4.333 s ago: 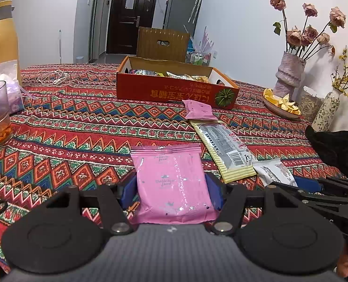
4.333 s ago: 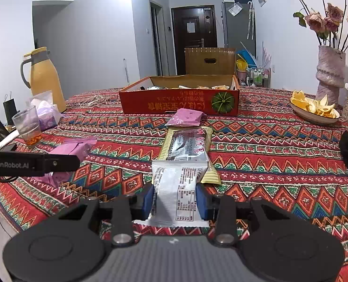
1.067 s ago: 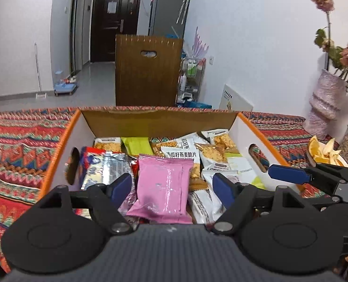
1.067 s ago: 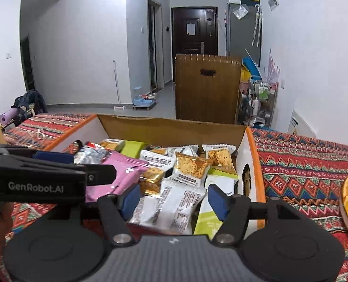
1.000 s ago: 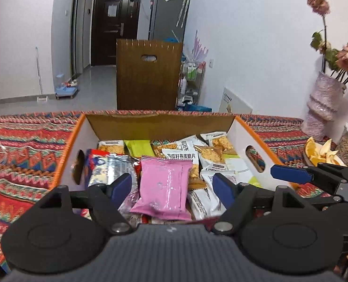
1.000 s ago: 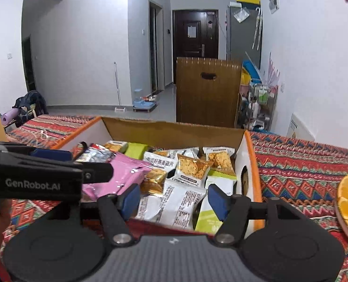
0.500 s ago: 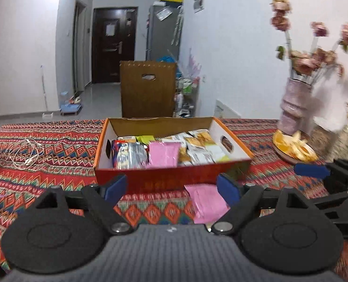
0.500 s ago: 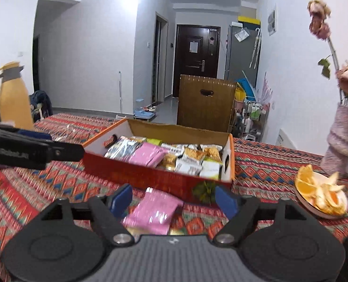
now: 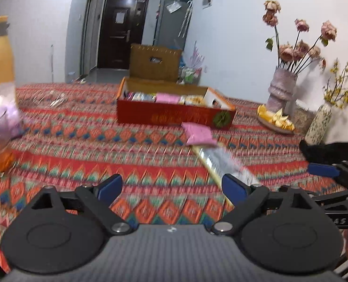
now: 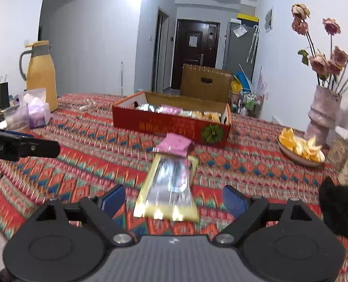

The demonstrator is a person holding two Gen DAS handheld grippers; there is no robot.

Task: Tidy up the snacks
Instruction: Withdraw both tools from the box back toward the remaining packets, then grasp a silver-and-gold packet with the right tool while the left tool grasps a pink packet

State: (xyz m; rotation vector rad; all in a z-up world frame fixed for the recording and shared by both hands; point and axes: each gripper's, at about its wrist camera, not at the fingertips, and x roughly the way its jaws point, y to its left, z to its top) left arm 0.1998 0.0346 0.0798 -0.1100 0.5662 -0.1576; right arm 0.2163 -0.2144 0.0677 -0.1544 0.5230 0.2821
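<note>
Two snack packets lie outside the box on the table (image 10: 84, 138), which carries a red zigzag-patterned cloth; the small pink foil packet (image 10: 174, 144) rests just in front of the red cardboard box (image 10: 171, 124), and the long yellow-edged packet with a silver middle (image 10: 169, 188) lies with its far end touching the pink one; the box already holds many packets, one pink among them.

I judge that the step in hand is the return from the box to fetch the next snacks; both grippers are empty. The left gripper (image 9: 171, 186) stands wide open, its jaws have just been opening and only cloth shows between them; the long packet passes close by its right finger. The right gripper (image 10: 174, 199) is also wide open, its jaws have just been opening, and the near end of the long packet lies between its blue pads (image 10: 231, 197) without being pressed.

The next move, as I judge it, asks the right gripper to descend and close on the near end of the long packet, while the left must go forward and to its right for the pink one.

Both grippers point forward and slantwise down at the table, side by side; the tip of the left gripper shows at the left edge of the right wrist view.
</note>
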